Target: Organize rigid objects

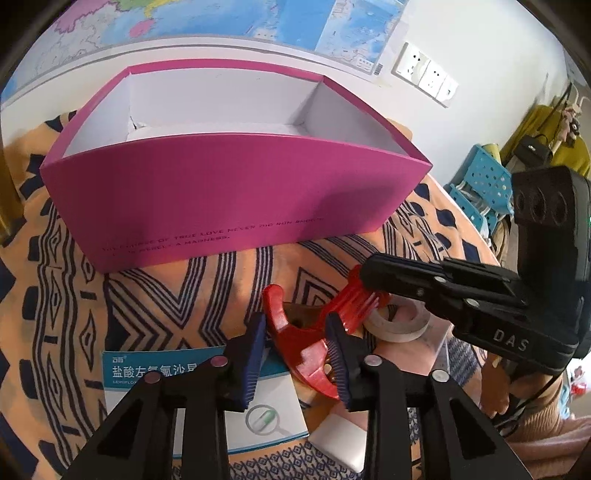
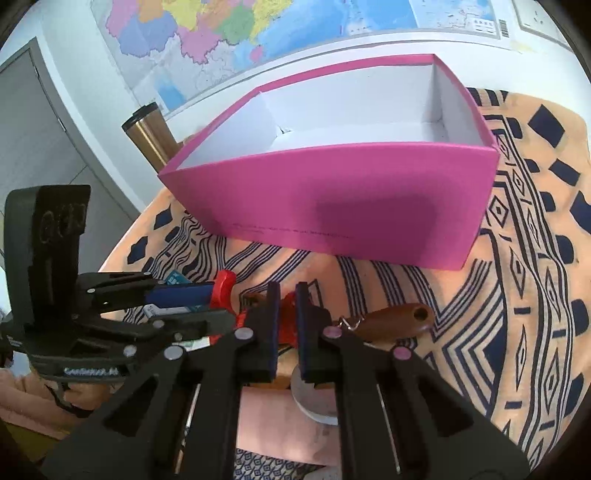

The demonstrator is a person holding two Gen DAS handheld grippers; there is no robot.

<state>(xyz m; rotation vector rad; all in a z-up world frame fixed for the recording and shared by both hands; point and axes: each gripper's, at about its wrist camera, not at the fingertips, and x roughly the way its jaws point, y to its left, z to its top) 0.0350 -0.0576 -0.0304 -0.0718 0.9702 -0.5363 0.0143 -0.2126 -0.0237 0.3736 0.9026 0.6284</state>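
A big pink box [image 1: 236,192] stood open on the surface [image 1: 155,295], which wore an orange cloth with dark blue patterns. The inside of the box was white, and what showed of it had nothing in it. The box sat at the back, close to the wall with the map [image 1: 229,18].

In front of the box lay a red plastic clip [image 1: 314,343]. Both tools had hold of it. The left tool [image 1: 295,358] had its two blue pads pressed on the curved handle end of the clip, one on each side. The right tool [image 2: 286,328] had its pads squeezed together on the ribbed red end of the clip, so only a thin red strip showed between them.

Under the left tool lay a white and blue medicine box [image 1: 207,387], flat on the cloth. A roll of white tape [image 1: 399,321] sat just beside the clip, partly under the right tool. A brown wooden handle [image 2: 395,319] with a hole in it lay near the right tool's pads. A gold and black cup [image 2: 149,136] stood behind the pink box's corner.
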